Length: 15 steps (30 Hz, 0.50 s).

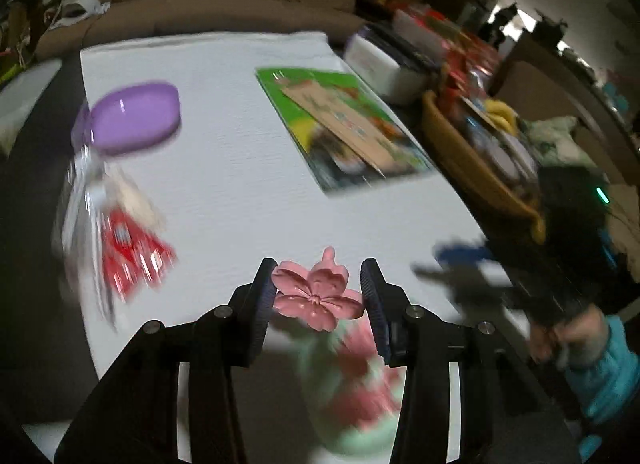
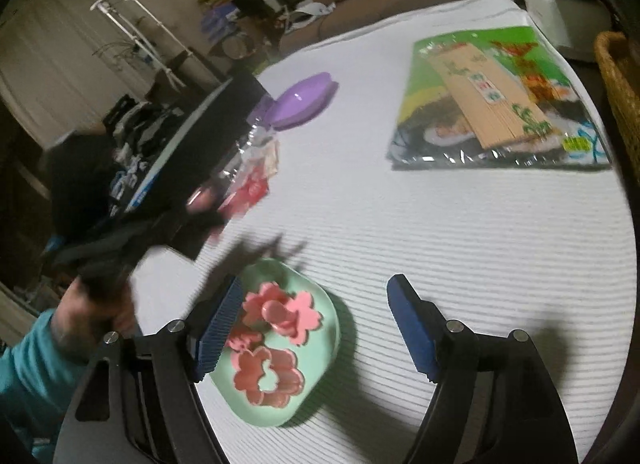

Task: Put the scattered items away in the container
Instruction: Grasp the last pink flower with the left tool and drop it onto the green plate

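My left gripper (image 1: pixel 318 296) is shut on a pink flower-shaped cutter (image 1: pixel 316 296), held up over the blurred mint green tray (image 1: pixel 348 440). In the right wrist view that tray (image 2: pixel 326 316) lies on the white cloth with several pink flower cutters (image 2: pixel 280 312) in it. My right gripper (image 2: pixel 316 324) stands open just above the tray, its left finger (image 2: pixel 220 324) over the tray's edge and nothing between the pads. The left gripper (image 2: pixel 204 203) shows there as a dark blur at the left. The right gripper (image 1: pixel 448 264) appears at the right of the left wrist view.
A purple lid (image 1: pixel 132 119) and a clear bag with red pieces (image 1: pixel 120 240) lie at the table's left. A green package with a bamboo mat (image 2: pixel 500 103) lies far right. A wicker basket (image 1: pixel 472 159) and a white box (image 1: pixel 384 67) stand beyond the table's right edge.
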Motion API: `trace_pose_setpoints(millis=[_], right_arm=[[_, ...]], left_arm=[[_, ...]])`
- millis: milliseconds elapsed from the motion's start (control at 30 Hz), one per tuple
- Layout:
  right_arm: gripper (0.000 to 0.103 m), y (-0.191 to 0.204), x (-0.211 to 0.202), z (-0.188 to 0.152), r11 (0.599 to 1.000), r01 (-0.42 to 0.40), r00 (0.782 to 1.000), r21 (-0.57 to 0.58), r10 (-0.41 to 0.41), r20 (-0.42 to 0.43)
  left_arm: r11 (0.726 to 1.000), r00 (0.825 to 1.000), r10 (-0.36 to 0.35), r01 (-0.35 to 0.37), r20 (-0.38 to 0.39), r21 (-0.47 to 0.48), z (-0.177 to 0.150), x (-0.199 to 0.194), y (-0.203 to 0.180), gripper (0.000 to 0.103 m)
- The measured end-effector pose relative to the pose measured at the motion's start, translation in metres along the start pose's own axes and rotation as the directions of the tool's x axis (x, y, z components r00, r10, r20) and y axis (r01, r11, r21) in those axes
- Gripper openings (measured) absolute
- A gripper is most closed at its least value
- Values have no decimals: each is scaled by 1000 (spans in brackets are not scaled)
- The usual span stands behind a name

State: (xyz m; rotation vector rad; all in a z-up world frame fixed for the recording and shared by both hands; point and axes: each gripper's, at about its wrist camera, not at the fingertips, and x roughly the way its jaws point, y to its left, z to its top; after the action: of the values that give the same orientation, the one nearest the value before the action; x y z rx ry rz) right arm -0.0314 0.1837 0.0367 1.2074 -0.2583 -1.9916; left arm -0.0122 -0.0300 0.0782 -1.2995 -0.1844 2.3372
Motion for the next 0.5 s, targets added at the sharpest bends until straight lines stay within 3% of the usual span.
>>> trace_pose_setpoints(millis=[167,200,233,300,500], right_arm=[[78,7,-6,-13,999,35,999,-9,-35,-6],[78,10,-8,-16,999,46,999,-18,-46,-7],[78,12,-9,-18,998,53,999,-26,-53,-9],[78,18,-13,-24,997,69,998,-45,-69,-11],[78,21,-18,-40,995,100,995,-16,-101,-15]], left_arm=[[999,998,-19,16,-58,-46,-38,6,-16,41],[998,998,-21,18,-63,-57,-40,7,-18,49],[998,998,-17,13,-67,-65,-42,9,-18,73],[996,998,35,-40,-57,-78,-44,7,-18,91],[990,999,34,-32,10,-141,-50,-18,-5,91]])
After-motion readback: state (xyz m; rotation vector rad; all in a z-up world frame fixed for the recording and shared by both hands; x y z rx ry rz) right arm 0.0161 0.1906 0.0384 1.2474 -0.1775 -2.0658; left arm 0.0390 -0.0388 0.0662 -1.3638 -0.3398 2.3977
